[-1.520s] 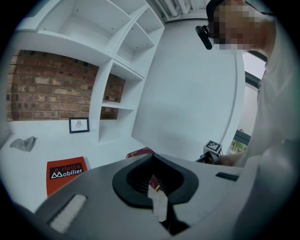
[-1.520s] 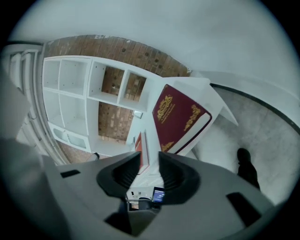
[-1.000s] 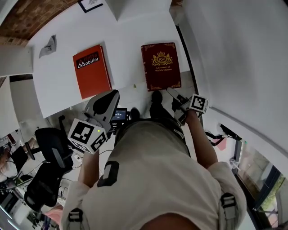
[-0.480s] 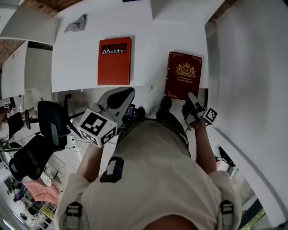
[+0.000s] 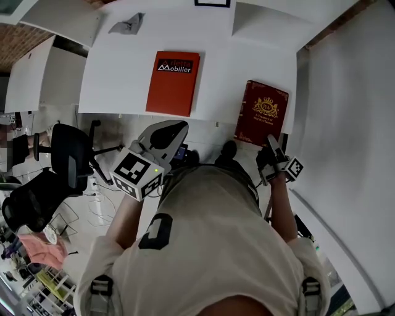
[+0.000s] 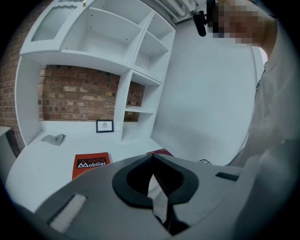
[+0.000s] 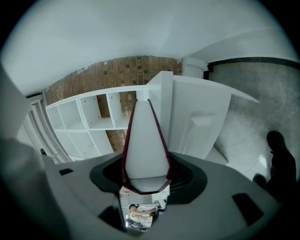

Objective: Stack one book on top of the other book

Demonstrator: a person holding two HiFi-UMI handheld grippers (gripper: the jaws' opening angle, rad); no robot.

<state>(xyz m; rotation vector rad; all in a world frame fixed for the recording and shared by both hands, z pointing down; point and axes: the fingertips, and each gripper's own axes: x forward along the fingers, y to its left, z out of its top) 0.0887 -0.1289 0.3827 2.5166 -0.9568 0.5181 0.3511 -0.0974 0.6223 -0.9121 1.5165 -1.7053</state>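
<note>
Red book: a dark red book [image 5: 262, 113] with a gold crest lies at the near right of the white worktop [image 5: 123, 74], its near end at the worktop's near edge.
Right gripper: the right gripper [image 5: 272, 143] is at that near end. In the right gripper view the book runs edge-on away between the jaws, white pages between red covers.
Right jaws: they have just been closing and now clamp the red book, one on each cover, held fairly wide by its thickness.
Orange book: an orange book [image 5: 173, 83] with a black label lies flat, to the left of the red one, slightly farther back and well apart from it.
Left gripper: the left gripper [image 5: 176, 129] hangs off the worktop's near edge, near the orange book, touching nothing.
Left jaws: the tips meet, with nothing between them.
Far side: a crumpled grey scrap [image 5: 126, 23] lies at the far left and a small framed picture [image 5: 212, 3] stands at the back.
Surroundings: white shelves [image 6: 108, 42] stand against a brick wall [image 6: 70, 96], and a black office chair [image 5: 62, 166] stands on the floor at the near left.
</note>
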